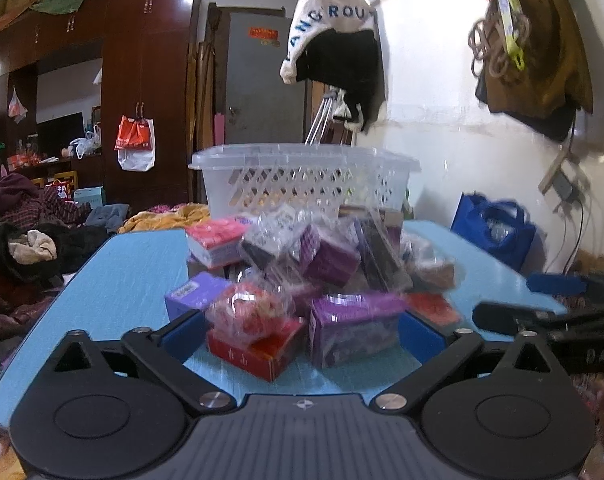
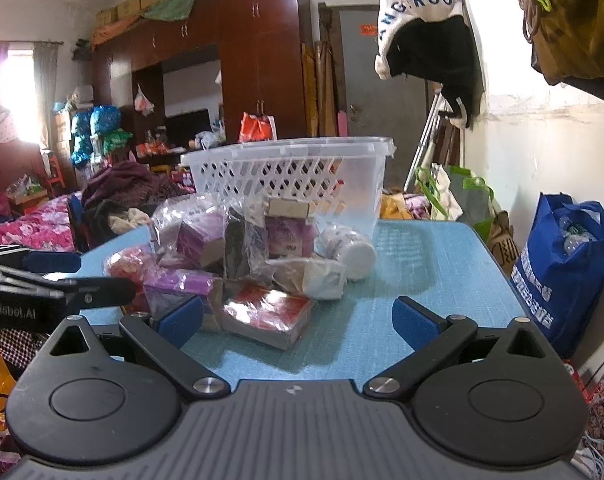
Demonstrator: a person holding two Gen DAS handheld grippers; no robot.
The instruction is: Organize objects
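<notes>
A heap of small boxes and plastic-wrapped packets lies on a light blue table (image 1: 118,280). In the left wrist view a red box (image 1: 258,348) and a purple box (image 1: 350,328) sit between the fingers of my open left gripper (image 1: 300,334). A clear plastic basket (image 1: 302,180) stands behind the heap. In the right wrist view my right gripper (image 2: 298,322) is open over the table (image 2: 422,256), with a red wrapped packet (image 2: 268,314) near its left finger. The basket (image 2: 290,176) and a white bottle (image 2: 348,248) lie beyond.
A blue shopping bag (image 2: 562,264) stands right of the table by the white wall. Clothes and bedding (image 1: 26,232) pile up to the left. A dark wardrobe (image 1: 142,80) stands at the back. My other gripper shows at the right edge in the left view (image 1: 550,312).
</notes>
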